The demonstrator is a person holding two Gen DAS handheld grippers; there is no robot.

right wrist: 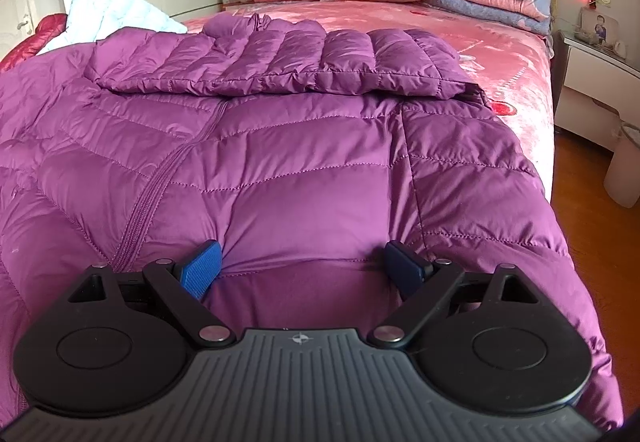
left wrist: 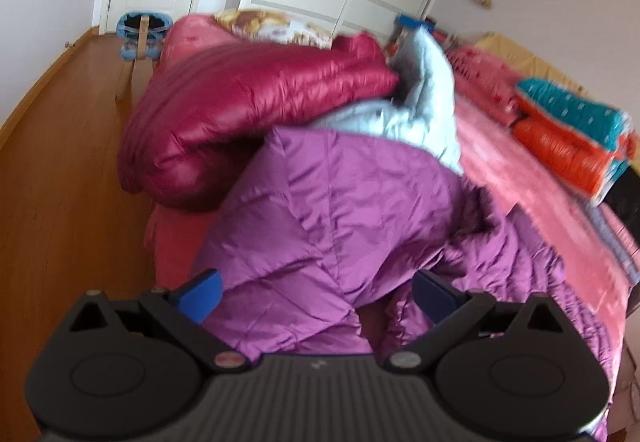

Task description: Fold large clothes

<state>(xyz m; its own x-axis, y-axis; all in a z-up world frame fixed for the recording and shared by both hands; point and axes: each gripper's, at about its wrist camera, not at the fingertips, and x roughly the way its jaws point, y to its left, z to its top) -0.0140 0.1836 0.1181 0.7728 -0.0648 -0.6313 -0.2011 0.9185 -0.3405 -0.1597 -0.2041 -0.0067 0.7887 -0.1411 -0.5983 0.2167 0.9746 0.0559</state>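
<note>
Purple down jacket (right wrist: 280,145) lies spread on the bed (right wrist: 520,53), near its foot edge, one sleeve folded across the chest. Both jaws wide, nothing held. Right gripper (right wrist: 302,266) straddles the hem, left gripper (left wrist: 316,294) over bunched fabric. Pinch both layers, then lift evenly.

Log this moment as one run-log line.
stage: fold start | purple down jacket: spread on bed | left gripper: open | right gripper: open
</note>
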